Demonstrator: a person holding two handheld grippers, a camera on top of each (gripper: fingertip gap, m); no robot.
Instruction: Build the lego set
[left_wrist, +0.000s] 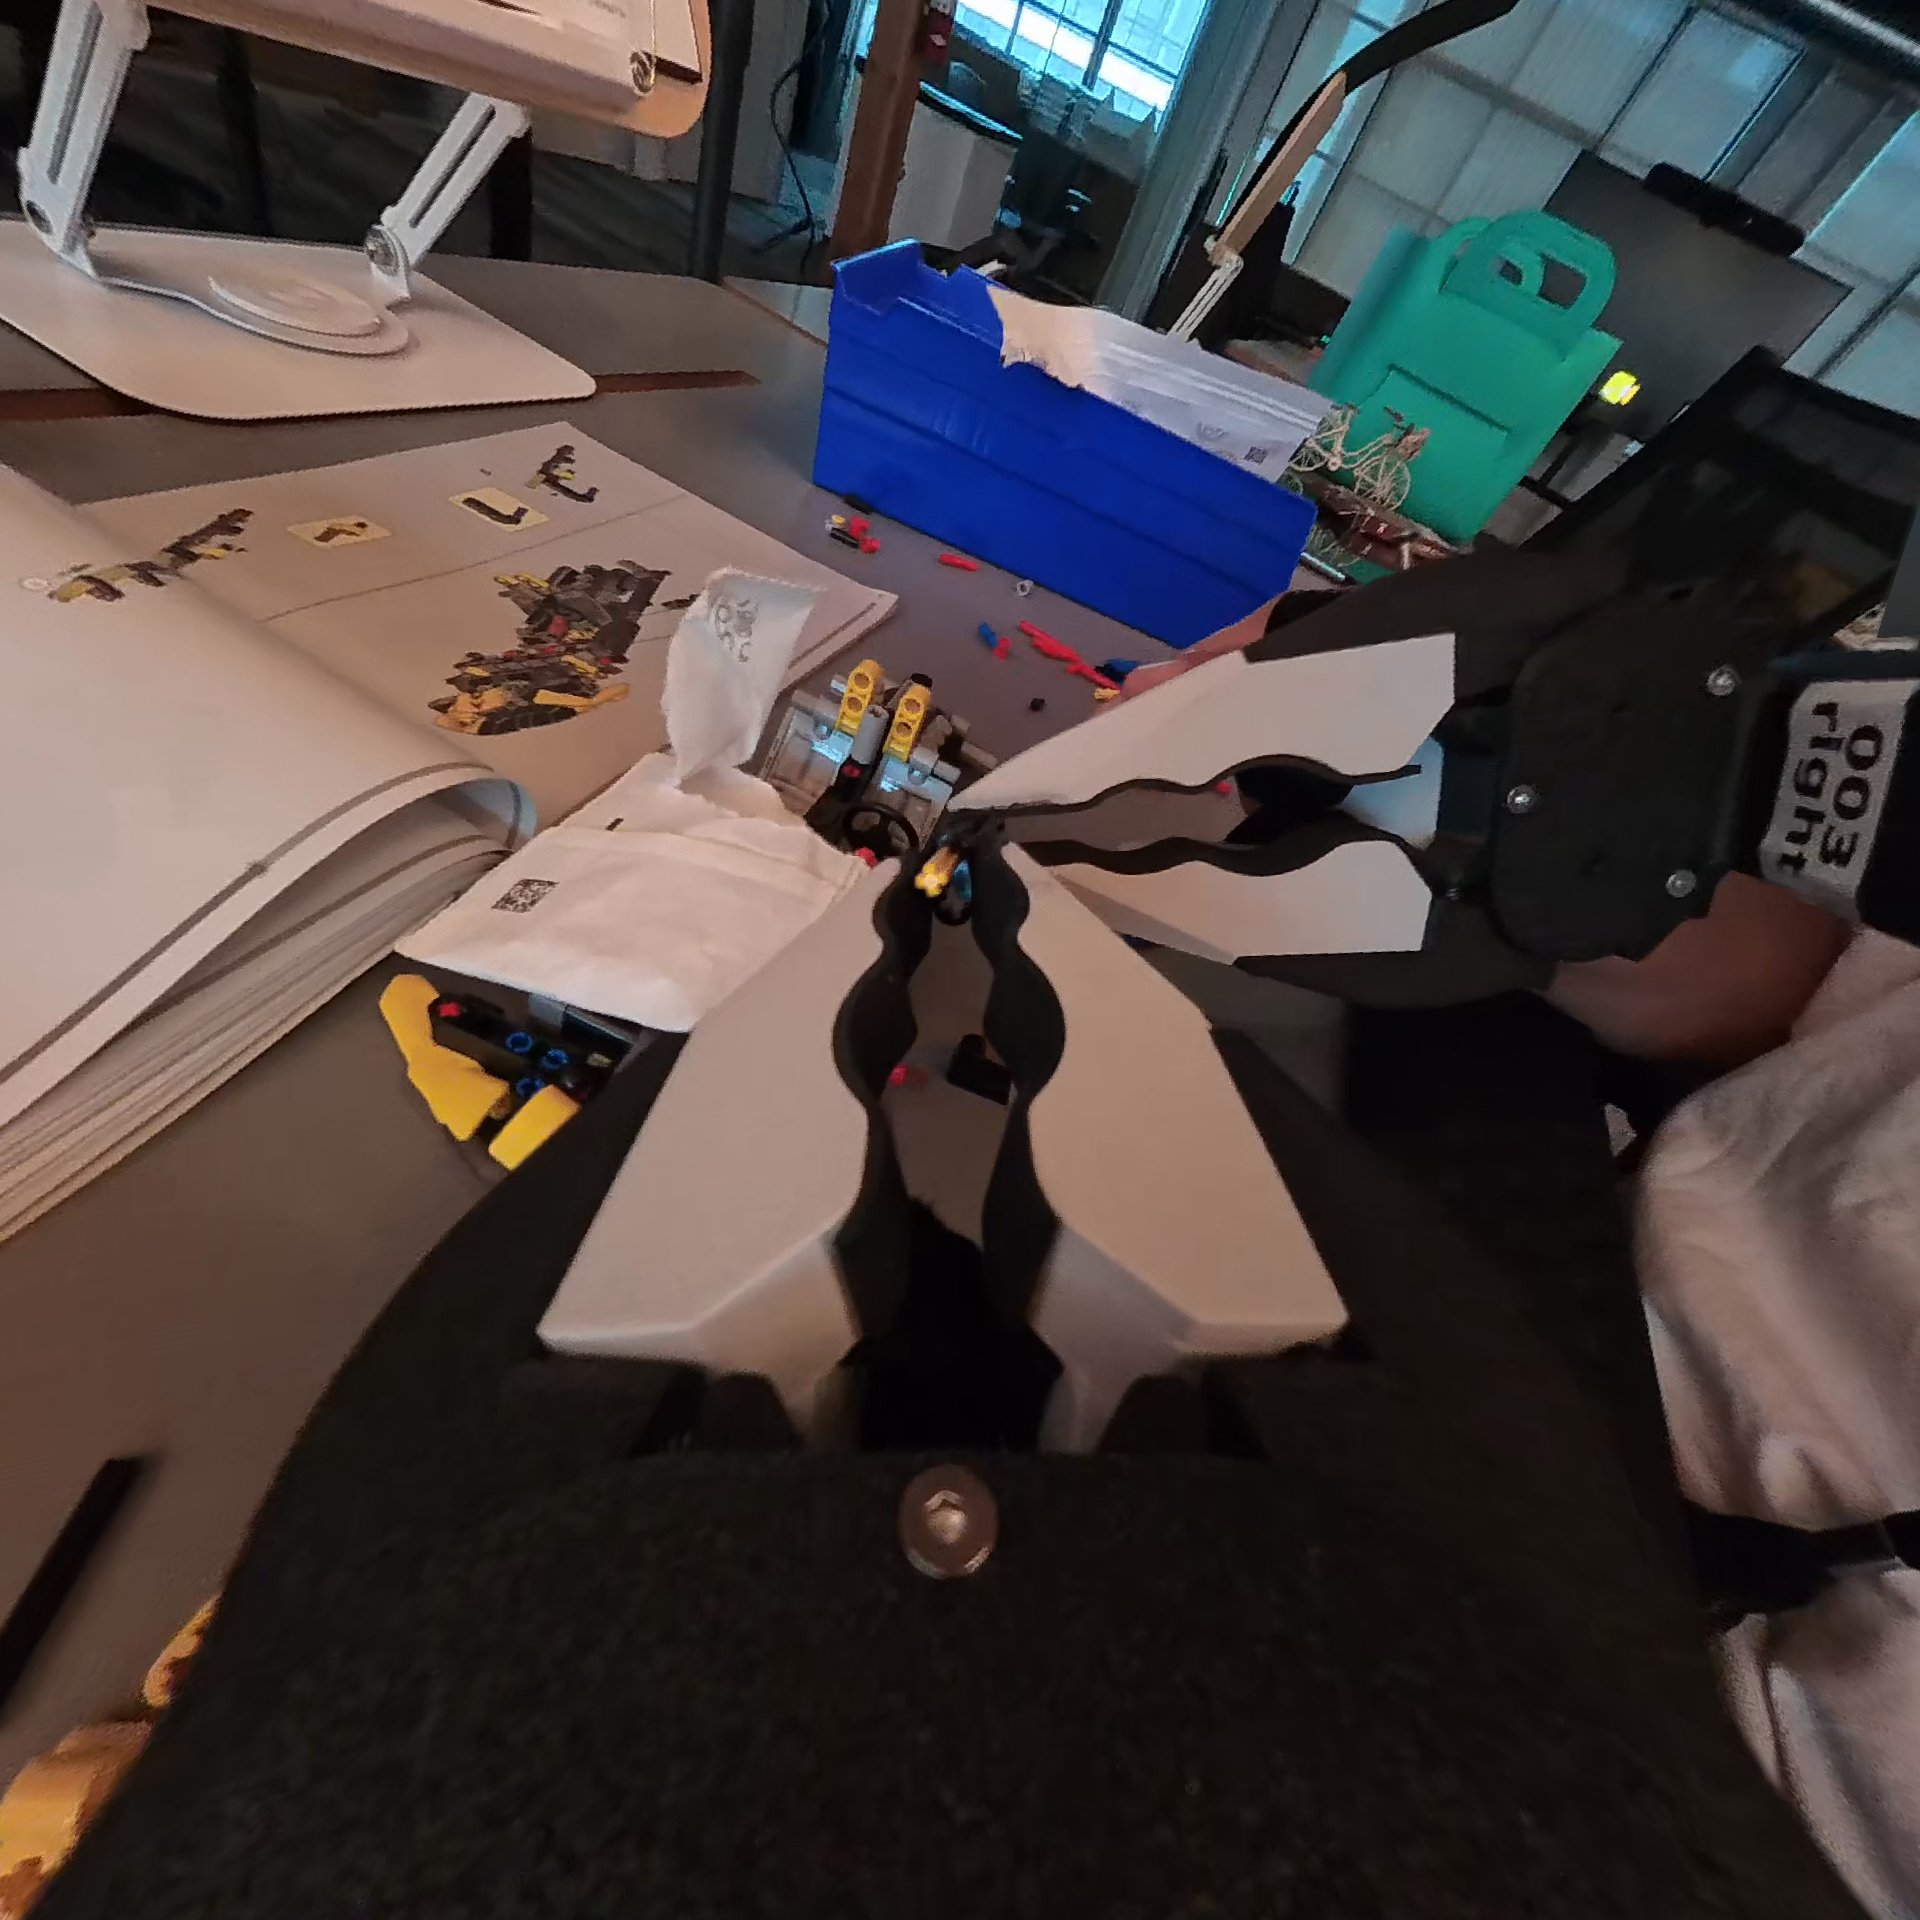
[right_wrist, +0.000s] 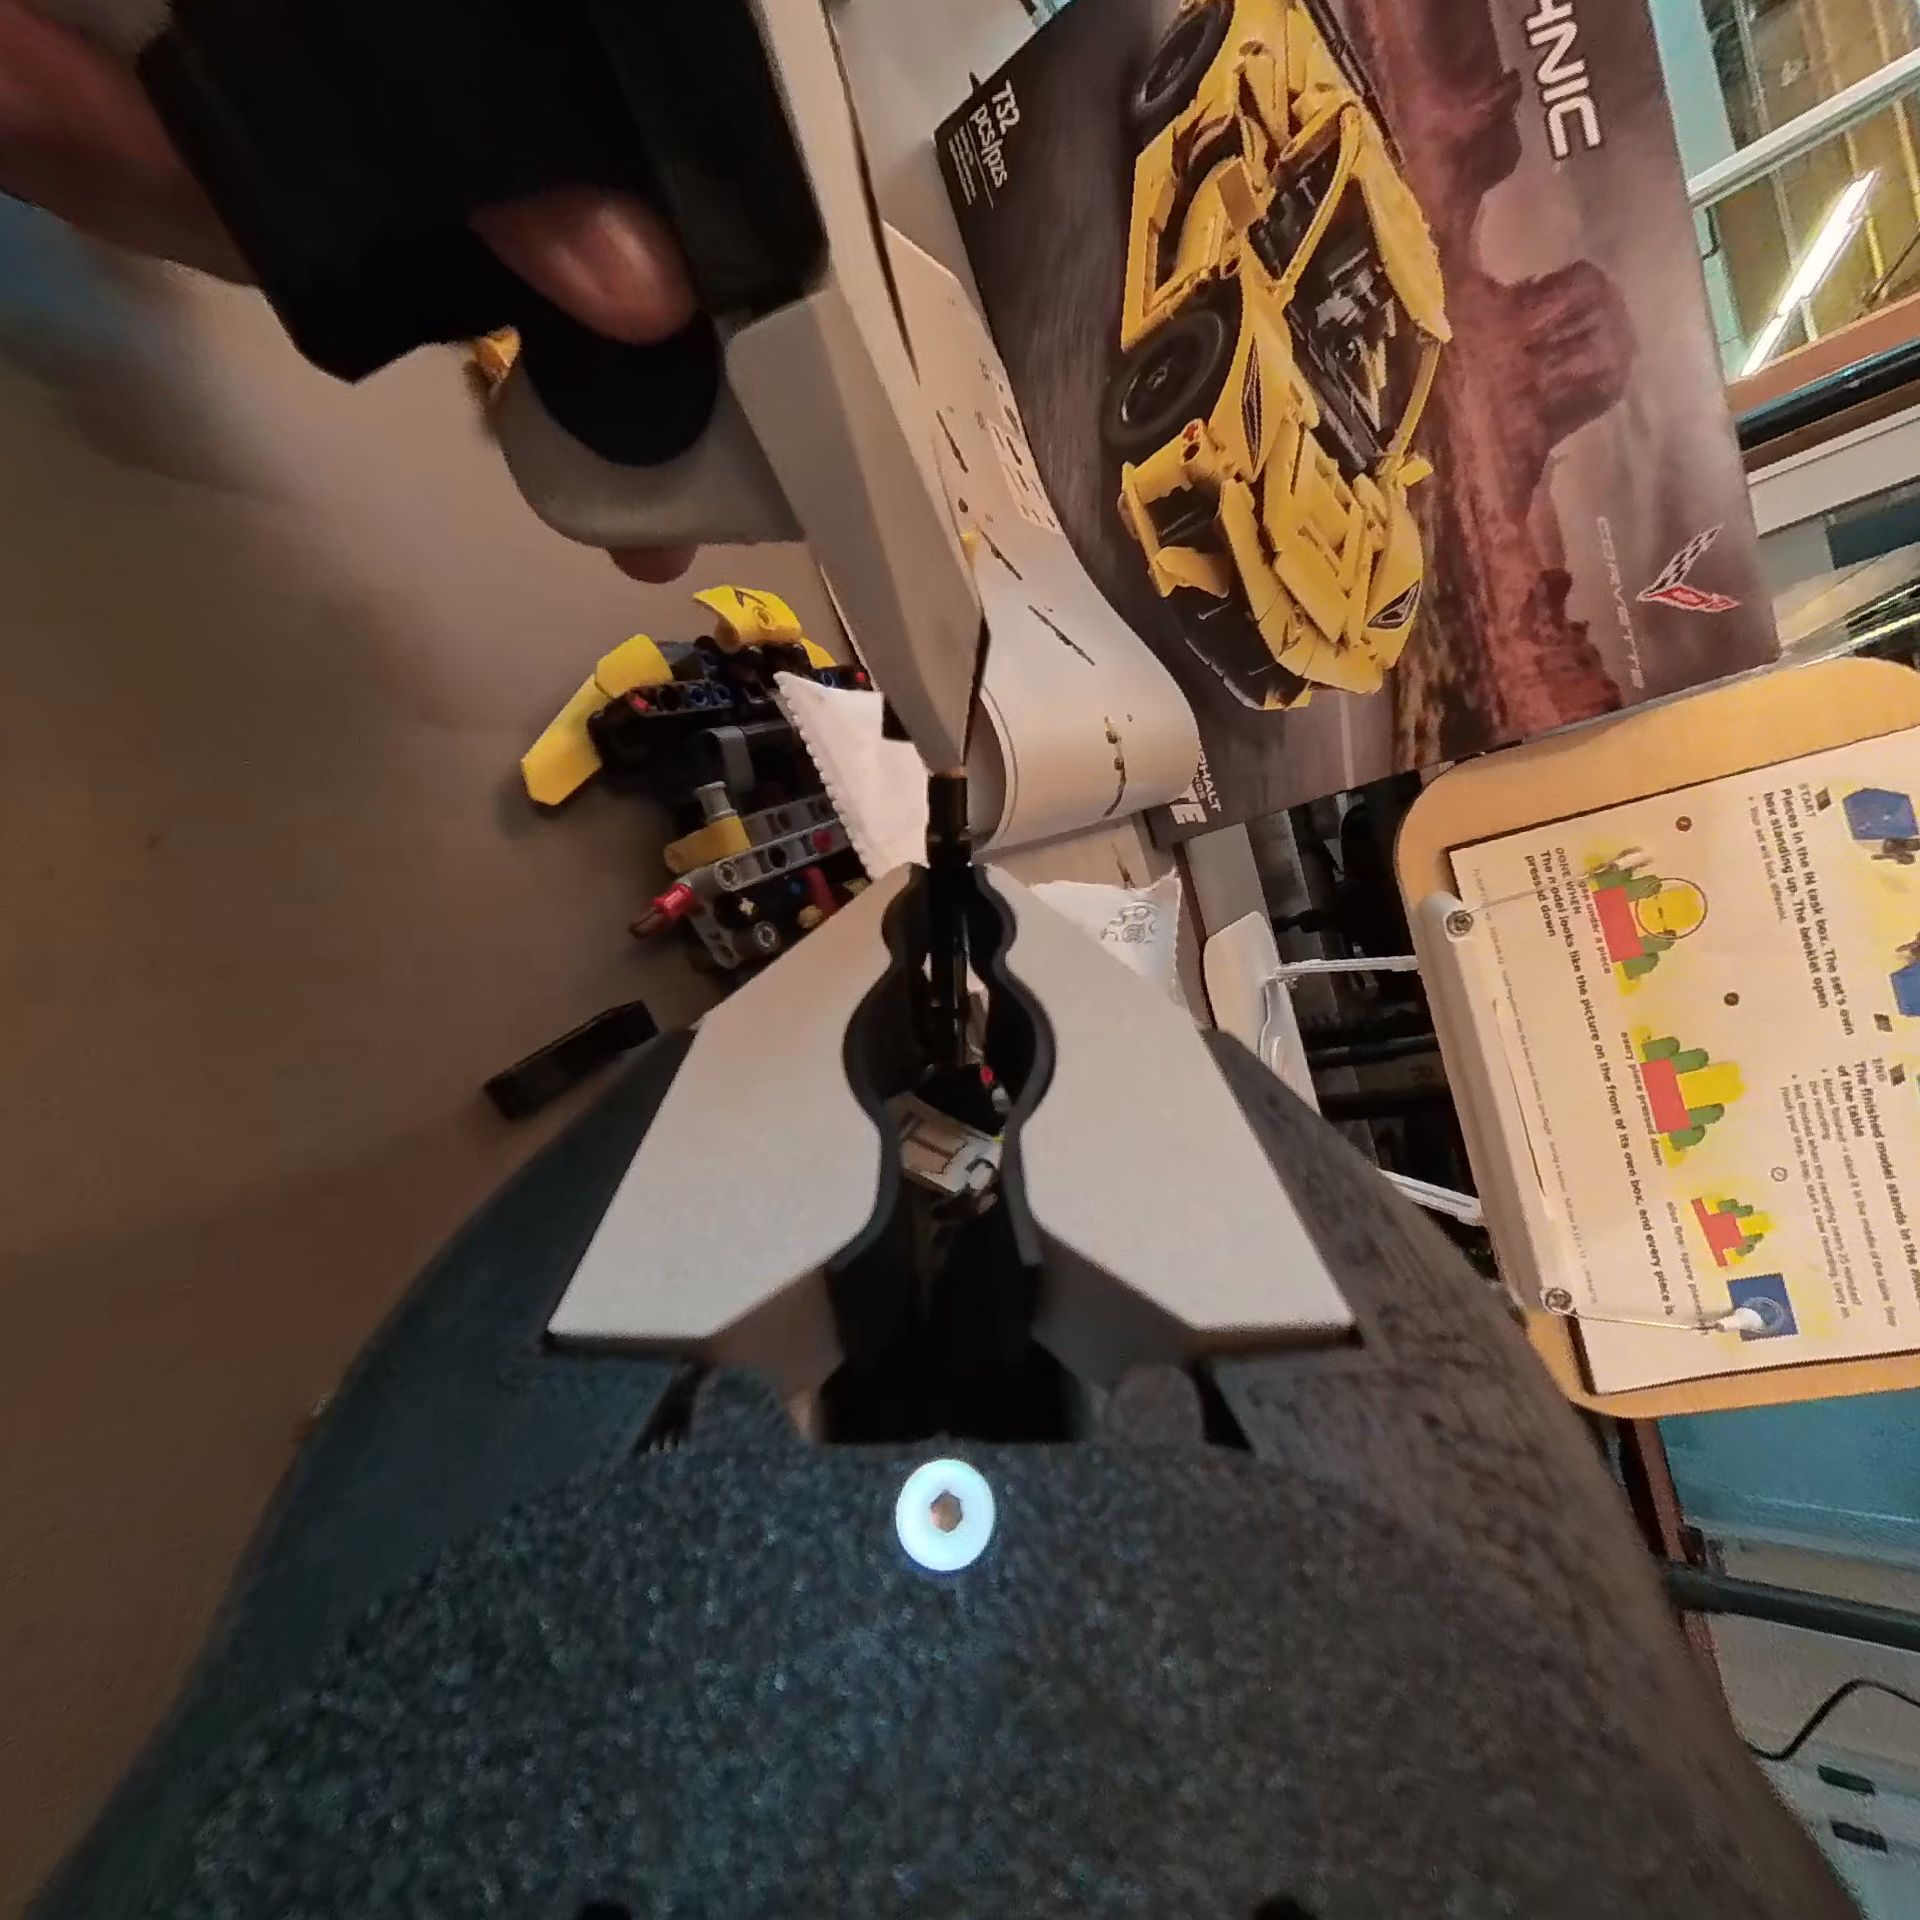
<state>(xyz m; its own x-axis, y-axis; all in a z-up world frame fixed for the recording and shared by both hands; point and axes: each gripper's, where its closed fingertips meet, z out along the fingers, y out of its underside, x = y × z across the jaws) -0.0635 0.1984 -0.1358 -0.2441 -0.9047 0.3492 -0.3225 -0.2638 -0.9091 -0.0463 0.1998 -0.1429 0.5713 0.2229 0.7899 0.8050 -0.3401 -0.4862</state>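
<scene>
Both grippers meet tip to tip above the grey table. The left gripper is pinched nearly closed on a small yellow-and-blue piece. The right gripper is clamped on a slim black axle assembly that juts past its tips and touches the left gripper's tips.

Judgement: a mid-air join of two small parts is in hand. The next move calls for true alignment and a firm push along the axle.

The partly built chassis lies on the table beside a white paper bag. The instruction booklet lies open nearby.
</scene>
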